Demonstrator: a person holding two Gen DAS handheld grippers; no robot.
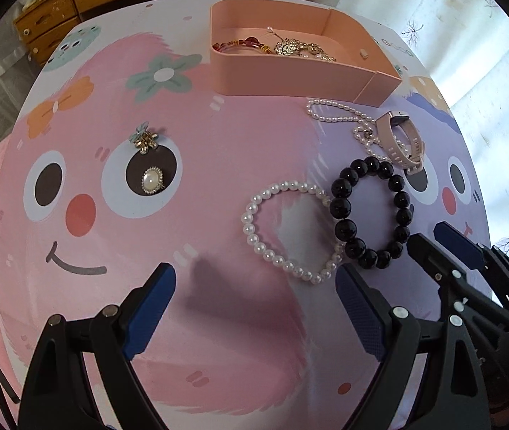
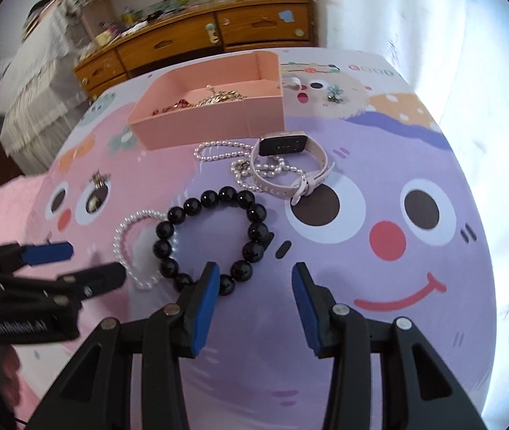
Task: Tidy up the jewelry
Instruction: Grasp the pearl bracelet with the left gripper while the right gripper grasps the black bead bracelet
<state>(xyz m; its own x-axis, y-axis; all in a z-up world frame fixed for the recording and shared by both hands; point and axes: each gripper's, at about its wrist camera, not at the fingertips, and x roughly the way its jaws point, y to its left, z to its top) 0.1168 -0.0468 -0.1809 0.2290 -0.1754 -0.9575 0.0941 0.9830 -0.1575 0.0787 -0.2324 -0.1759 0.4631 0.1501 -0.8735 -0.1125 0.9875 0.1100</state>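
A pink open box [image 1: 290, 79] [image 2: 200, 122] at the far side holds gold and red jewelry [image 1: 283, 46]. On the cartoon mat lie a black bead bracelet [image 1: 370, 213] [image 2: 215, 240], a white pearl bracelet [image 1: 286, 229] [image 2: 136, 247], a pearl necklace [image 1: 344, 118] [image 2: 225, 152], a pink watch [image 1: 401, 139] [image 2: 286, 165], a pearl brooch [image 1: 152, 180] and a flower hairpin [image 1: 145, 138]. My left gripper [image 1: 256, 308] is open and empty, just short of the pearl bracelet. My right gripper [image 2: 254, 290] is open and empty at the black bracelet's near edge; it also shows in the left wrist view [image 1: 437, 240].
The table [image 2: 415, 286] is covered by a pink and purple cartoon mat. A small flower earring [image 2: 335, 93] lies right of the box. A wooden drawer cabinet [image 2: 197, 43] stands behind the table. White curtains hang at the right.
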